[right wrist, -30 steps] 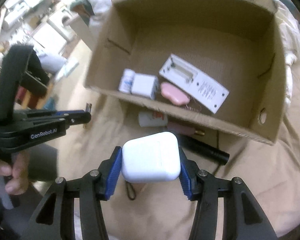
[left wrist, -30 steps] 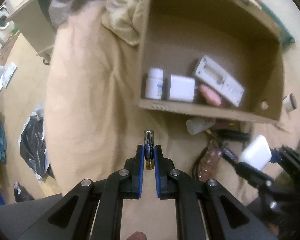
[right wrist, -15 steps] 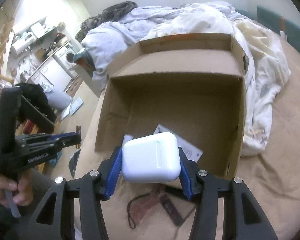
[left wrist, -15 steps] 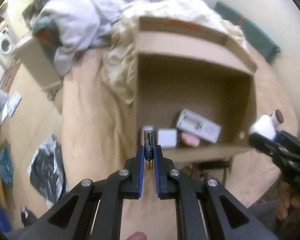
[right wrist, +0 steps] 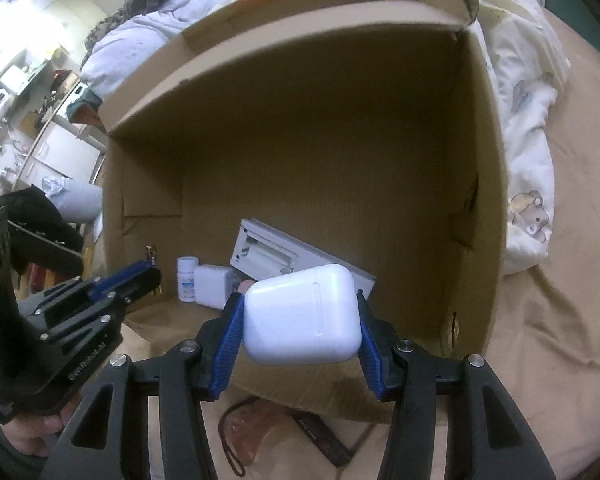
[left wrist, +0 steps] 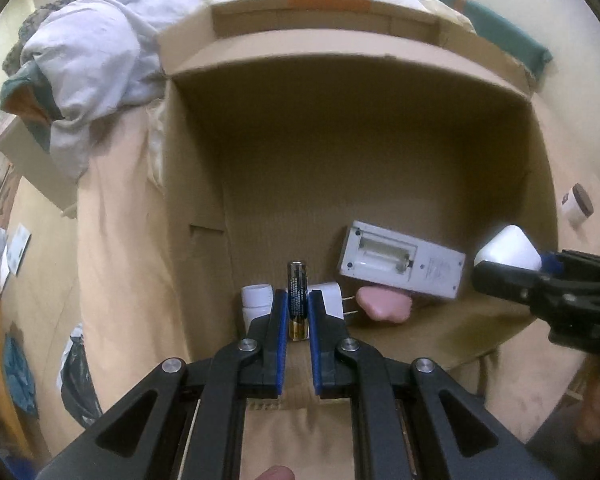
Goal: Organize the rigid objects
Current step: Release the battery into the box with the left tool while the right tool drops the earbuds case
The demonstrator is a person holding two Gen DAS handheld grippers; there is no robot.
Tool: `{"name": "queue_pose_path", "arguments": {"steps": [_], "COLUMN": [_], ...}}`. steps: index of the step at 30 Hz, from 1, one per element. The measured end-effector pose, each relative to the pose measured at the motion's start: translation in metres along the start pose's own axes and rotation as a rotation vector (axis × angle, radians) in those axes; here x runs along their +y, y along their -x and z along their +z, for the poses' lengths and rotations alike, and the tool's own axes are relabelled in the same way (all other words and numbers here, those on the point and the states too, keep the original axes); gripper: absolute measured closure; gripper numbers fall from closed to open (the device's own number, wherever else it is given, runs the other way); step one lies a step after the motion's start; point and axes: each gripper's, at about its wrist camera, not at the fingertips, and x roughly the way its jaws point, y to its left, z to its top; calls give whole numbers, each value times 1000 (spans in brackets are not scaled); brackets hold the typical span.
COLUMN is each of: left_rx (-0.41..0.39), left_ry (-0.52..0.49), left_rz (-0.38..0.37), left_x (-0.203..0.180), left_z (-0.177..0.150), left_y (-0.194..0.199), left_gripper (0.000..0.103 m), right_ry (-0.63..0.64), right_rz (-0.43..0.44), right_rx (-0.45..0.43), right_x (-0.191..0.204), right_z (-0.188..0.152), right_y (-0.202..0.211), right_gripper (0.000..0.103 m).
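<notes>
Poised at the cardboard box (left wrist: 380,152), a battery (left wrist: 297,300) is clamped in the left gripper (left wrist: 297,312) and a white case (right wrist: 302,314) in the right gripper (right wrist: 300,320); both are best lowered before release

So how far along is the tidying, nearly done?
Partway. Already in the cardboard box: a pill bottle, a white charger, a pink piece and a grey device. In hand: the left gripper holds a battery, the right gripper a white case. Dark items outside remain.
</notes>
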Motion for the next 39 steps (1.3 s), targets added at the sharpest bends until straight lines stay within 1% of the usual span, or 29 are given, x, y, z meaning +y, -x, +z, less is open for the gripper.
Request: {"name": "queue_pose_path", "arguments": {"steps": [4, 11, 14, 18, 21, 22, 23, 24, 25, 27, 30, 33, 39], "left_rx": [19, -3, -9, -24, -40, -46, -48, -48, -48, -52, -67, -83, -61], "left_ry": [14, -23, -10, 4, 12, 10, 7, 3, 1, 2, -18, -32, -24], "left_rz": [-4, 36, 10, 13, 35, 46, 52, 52, 51, 8, 35, 51, 66], "left_x": [2, -1, 3, 10, 11, 11, 10, 9, 8, 8, 1, -3, -1], "left_z": [0, 0, 2, 3, 2, 2, 2, 2, 2, 2, 2, 1, 1], "left_y": [-3, 1, 2, 4, 6, 7, 7, 8, 9, 10, 14, 18, 12], "left_gripper": [94, 94, 94, 94, 94, 90, 84, 60, 28, 22, 22, 21, 21], "right_ry": [-25, -28, -17, -5, -3, -3, 1, 6, 12, 17, 7, 2, 10], "right_rz": [0, -14, -31, -37, -45, -38, -30, -28, -26, -7, 1, -5, -20], "right_rx": [20, 27, 26, -16, -56, -61, -72, -92, -119, -169, -199, -195, -190], "right_x": [-1, 0, 1, 2, 2, 3, 4, 5, 7, 10, 8, 5, 5], "right_z": [-2, -3, -4, -2, 0, 1, 2, 2, 3, 4, 7, 7, 7], "right_y": [-7, -13, -16, -9, -2, 0, 3, 7, 11, 21, 29, 30, 29], "right_gripper": [48, 48, 48, 48, 48, 43, 37, 19, 0, 0, 0, 0, 0]}}
